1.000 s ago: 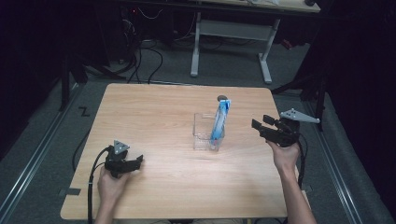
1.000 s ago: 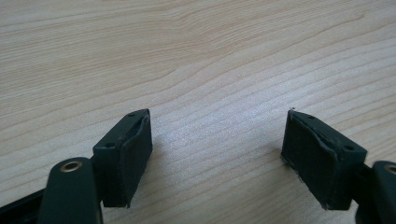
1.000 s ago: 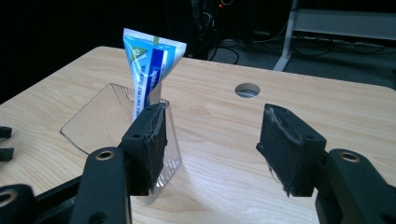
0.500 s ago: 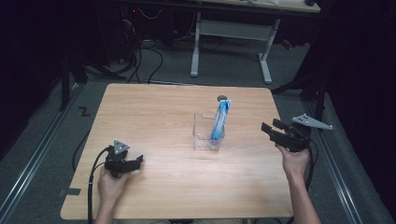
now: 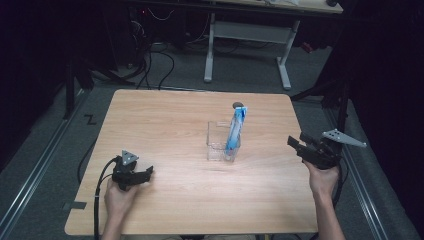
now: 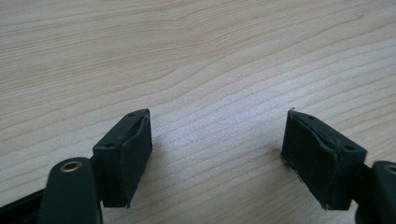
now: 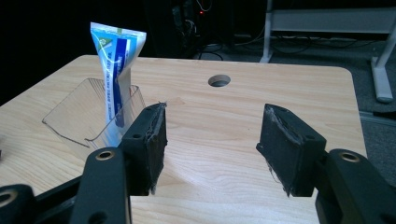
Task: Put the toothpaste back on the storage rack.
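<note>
Right claw [image 5: 298,145] has drawn back to the counter's right edge, jaws wide and empty, its hand low at the near right. Left claw [image 5: 143,174]: unmoved, jaws wide, resting on the counter [image 5: 165,125] at near left. Toothpaste tube [image 5: 235,131] stands tilted in the clear bin [image 5: 218,142], mid-counter. Advice: keep both claws clear of the bin; the tube looks lightly propped.

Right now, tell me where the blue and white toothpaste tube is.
In the high view, the blue and white toothpaste tube stands upright in the clear plastic box, right of table centre, near the round hole.
</note>
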`<state>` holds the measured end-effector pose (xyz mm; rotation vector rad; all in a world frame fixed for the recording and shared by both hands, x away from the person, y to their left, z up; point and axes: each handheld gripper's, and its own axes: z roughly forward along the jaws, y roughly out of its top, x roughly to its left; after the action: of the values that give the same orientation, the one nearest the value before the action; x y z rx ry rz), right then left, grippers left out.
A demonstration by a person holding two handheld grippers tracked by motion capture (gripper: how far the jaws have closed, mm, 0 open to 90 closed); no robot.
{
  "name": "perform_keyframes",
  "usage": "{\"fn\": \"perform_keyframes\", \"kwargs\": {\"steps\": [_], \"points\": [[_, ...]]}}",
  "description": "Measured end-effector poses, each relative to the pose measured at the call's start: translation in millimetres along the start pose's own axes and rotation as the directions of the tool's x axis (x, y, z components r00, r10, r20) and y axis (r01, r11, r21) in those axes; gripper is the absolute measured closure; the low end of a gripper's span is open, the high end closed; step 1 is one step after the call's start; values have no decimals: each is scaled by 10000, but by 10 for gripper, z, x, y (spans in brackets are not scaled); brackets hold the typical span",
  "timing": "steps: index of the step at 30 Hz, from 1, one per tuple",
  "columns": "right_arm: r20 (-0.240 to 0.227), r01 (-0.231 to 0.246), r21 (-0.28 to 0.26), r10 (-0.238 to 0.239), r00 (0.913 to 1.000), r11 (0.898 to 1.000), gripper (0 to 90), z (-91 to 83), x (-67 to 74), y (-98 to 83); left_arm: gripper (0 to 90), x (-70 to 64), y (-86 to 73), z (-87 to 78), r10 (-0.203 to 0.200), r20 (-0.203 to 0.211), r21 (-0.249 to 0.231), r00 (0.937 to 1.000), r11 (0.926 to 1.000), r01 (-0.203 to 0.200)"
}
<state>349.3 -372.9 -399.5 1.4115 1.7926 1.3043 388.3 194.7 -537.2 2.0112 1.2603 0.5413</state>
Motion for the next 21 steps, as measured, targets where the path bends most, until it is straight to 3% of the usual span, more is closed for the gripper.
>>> {"fn": "perform_keyframes", "kwargs": {"steps": [21], "points": [[239, -587, 435, 577, 9980, 9973, 418, -13, -140, -387, 245, 1, 0, -1, 12, 2, 10, 10000, 10000, -12]]}}
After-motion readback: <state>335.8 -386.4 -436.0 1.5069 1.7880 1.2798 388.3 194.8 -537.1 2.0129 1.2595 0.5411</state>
